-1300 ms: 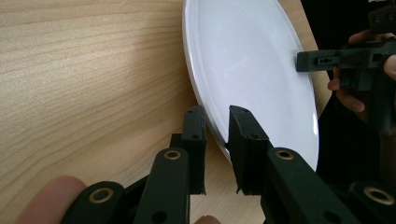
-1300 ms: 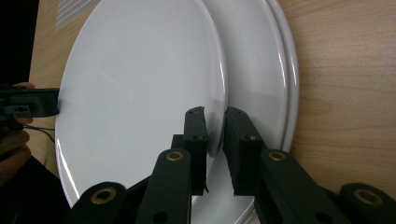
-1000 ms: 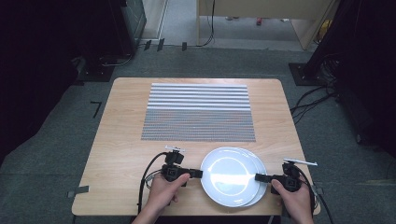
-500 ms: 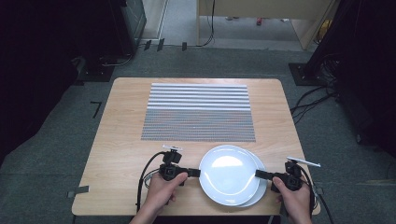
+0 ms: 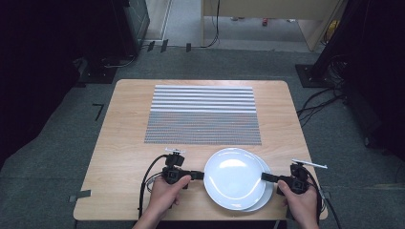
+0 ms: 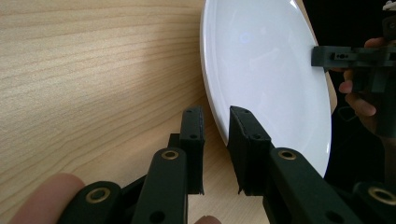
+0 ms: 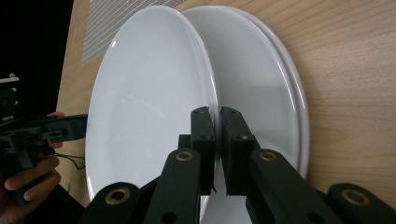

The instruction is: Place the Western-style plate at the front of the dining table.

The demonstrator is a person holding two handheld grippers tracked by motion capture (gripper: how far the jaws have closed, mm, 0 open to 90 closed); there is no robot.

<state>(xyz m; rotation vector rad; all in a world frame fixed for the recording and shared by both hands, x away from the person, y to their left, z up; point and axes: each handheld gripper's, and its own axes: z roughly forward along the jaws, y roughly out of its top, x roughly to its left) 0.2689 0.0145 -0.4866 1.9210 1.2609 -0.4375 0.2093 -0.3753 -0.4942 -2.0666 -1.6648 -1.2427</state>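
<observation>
A white top plate [image 5: 233, 176] is raised and set off to the left of the white plates under it [image 5: 268, 191], near the table's front edge. My right gripper [image 5: 264, 177] is shut on its right rim; in the right gripper view the jaws [image 7: 217, 114] pinch the top plate [image 7: 149, 102] above the lower plates [image 7: 266, 93]. My left gripper [image 5: 199, 175] is at the left rim. In the left gripper view its jaws [image 6: 217, 116] stand apart, with the plate's [image 6: 266, 70] rim in the gap by the right-hand jaw.
A grey striped mat [image 5: 203, 114] covers the middle and far part of the wooden table [image 5: 124, 157]. Cables trail from both grippers over the front edge. Dark equipment and floor cables surround the table.
The top plate has shifted slightly left off the stack, so more of the lower plates shows at the right. Both hands have barely moved.
</observation>
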